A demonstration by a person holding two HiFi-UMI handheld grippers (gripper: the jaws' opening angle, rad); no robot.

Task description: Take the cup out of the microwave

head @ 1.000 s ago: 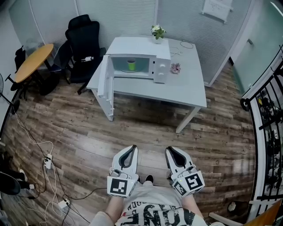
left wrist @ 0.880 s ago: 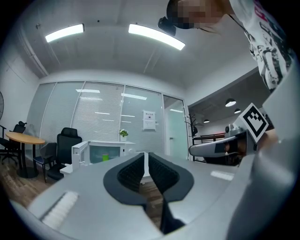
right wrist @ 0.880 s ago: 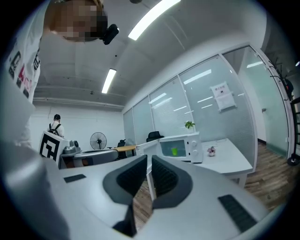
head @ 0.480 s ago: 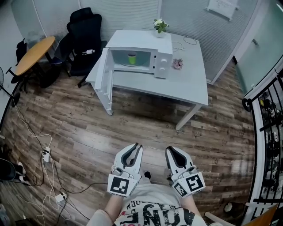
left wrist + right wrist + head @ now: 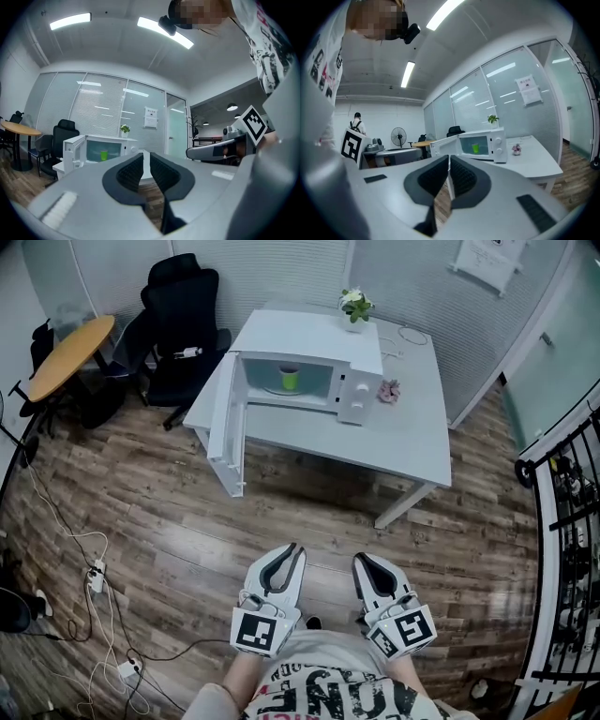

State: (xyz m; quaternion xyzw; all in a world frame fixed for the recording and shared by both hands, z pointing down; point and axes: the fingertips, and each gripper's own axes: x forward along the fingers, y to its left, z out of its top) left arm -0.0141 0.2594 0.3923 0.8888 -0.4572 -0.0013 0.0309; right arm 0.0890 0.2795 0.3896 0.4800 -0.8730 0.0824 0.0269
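We stand well back from a white rectangular table [image 5: 412,442] set against a glass partition with pale blinds, on a floor of dark wood-grain planks [image 5: 141,512]. A white microwave oven [image 5: 309,338] sits at the table's left end. Its door [image 5: 228,423] is swung fully open and hangs out past the table edge. Inside, on the turntable, stands the small bright green cup [image 5: 290,379], upright and well apart from both grippers.

On the tabletop just right of the microwave lies a small pink object [image 5: 389,390]. A little potted plant with white flowers [image 5: 355,306] stands at the back edge, and a loop of thin white cable [image 5: 412,336] lies near it. A sheet of paper [image 5: 492,259] is fixed to the glass behind.

To the left of the table are a black office chair [image 5: 183,315] and a round wooden table [image 5: 70,352]. Cables and a white power strip [image 5: 97,577] trail over the floor at lower left, and a black metal rack [image 5: 562,493] lines the right side.

Both tools are held low and close to our body. The left gripper [image 5: 294,549] has its jaws slightly parted, with nothing between them. The right gripper [image 5: 361,561] has its jaws drawn together on nothing, with barely a sliver between the ribbed black pads. Both gripper views look across the room to the open microwave.
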